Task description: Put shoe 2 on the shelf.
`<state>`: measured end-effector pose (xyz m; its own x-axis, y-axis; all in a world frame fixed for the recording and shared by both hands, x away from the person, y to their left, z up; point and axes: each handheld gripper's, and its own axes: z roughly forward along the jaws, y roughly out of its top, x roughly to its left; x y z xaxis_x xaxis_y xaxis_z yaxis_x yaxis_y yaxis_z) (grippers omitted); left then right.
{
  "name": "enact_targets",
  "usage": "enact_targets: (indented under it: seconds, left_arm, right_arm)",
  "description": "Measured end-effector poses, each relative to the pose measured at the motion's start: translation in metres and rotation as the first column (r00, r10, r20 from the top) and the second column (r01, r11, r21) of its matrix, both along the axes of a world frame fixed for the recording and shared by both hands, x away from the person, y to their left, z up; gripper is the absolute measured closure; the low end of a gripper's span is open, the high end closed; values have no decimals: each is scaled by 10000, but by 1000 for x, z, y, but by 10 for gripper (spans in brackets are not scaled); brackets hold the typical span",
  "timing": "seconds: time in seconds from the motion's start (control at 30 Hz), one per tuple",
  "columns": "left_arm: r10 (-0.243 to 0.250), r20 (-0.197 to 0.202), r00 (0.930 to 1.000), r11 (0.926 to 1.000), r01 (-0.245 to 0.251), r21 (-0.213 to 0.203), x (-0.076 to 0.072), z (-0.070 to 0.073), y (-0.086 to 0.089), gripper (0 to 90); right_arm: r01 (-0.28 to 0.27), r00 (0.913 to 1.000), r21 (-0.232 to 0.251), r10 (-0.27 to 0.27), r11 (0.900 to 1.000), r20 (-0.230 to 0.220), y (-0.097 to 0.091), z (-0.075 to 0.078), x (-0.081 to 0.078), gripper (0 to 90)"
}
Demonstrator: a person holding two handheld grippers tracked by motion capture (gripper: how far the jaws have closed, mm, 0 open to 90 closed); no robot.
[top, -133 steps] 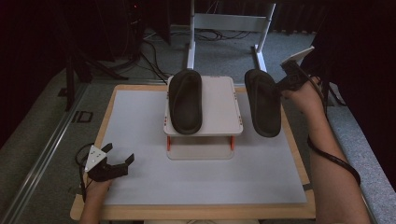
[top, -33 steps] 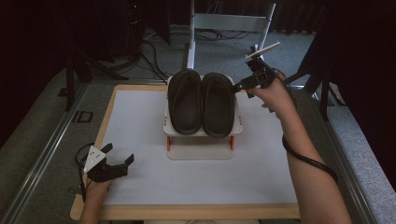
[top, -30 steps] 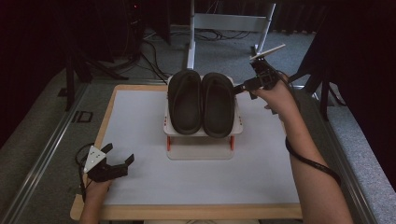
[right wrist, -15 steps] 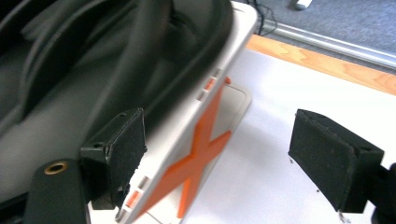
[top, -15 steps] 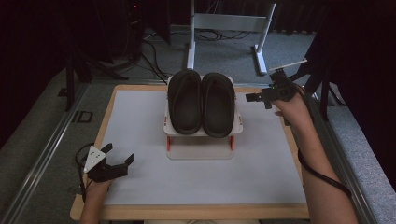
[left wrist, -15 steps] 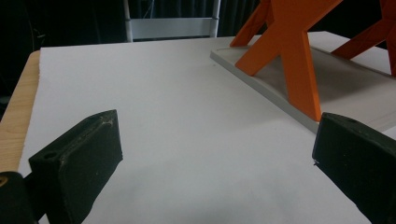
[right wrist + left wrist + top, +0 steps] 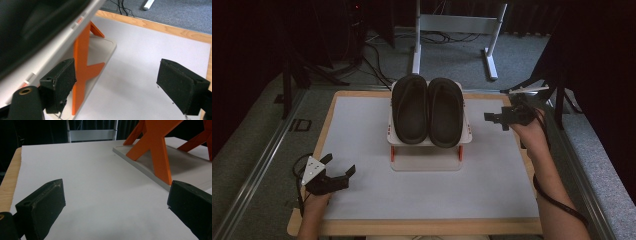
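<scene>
Right claw [image 7: 495, 119], jaws wide and just opened further, nothing between them, hangs just right of the pair of black sandals [image 7: 428, 110] lying side by side on the white stand [image 7: 467, 135], whose orange legs [image 7: 81, 75] rise directly ahead of it. Left claw [image 7: 339, 167], also wide open and empty, rests on the white mat [image 7: 362, 130], well apart from the stand. In the right gripper view the sandals are cut off to a dark blur; no writing is legible.

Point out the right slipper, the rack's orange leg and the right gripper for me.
right slipper [image 7: 445, 111], high view, middle of its sole.
orange leg [image 7: 80, 72], right gripper view, centre of the cross.
right gripper [image 7: 496, 118], high view, between its fingers.
</scene>
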<state>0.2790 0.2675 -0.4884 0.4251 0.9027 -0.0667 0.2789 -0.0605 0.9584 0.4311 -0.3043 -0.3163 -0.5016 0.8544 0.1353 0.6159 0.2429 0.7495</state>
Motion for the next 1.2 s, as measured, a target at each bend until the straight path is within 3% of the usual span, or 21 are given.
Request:
enact_targets:
  seconds: [0.23, 0.47, 0.77, 1.07, 1.2]
  left_arm:
    - [-8, -3, 10000, 10000, 8, 6, 0, 0, 0, 11]
    - [-18, -11, 10000, 10000, 18, -9, 0, 0, 0, 11]
    - [-28, -15, 10000, 10000, 28, 3, 0, 0, 0, 11]
    - [-28, -7, 10000, 10000, 28, 3, 0, 0, 0, 11]
    - [-13, -21, 10000, 10000, 13, 23, 0, 0, -1, 11]
  right_arm:
    - [329, 9988, 272, -339, 9991, 355, -13, -28, -8, 140]
    - [578, 9957, 108, -584, 9983, 720, -22, -59, -16, 134]
    - [599, 9967, -175, -589, 9981, 561, -30, -94, -25, 133]
    - [1068, 9938, -159, -1062, 9942, 315, -41, -126, -36, 133]
    - [1451, 9886, -93, -1446, 9894, 427, -47, -136, -44, 133]
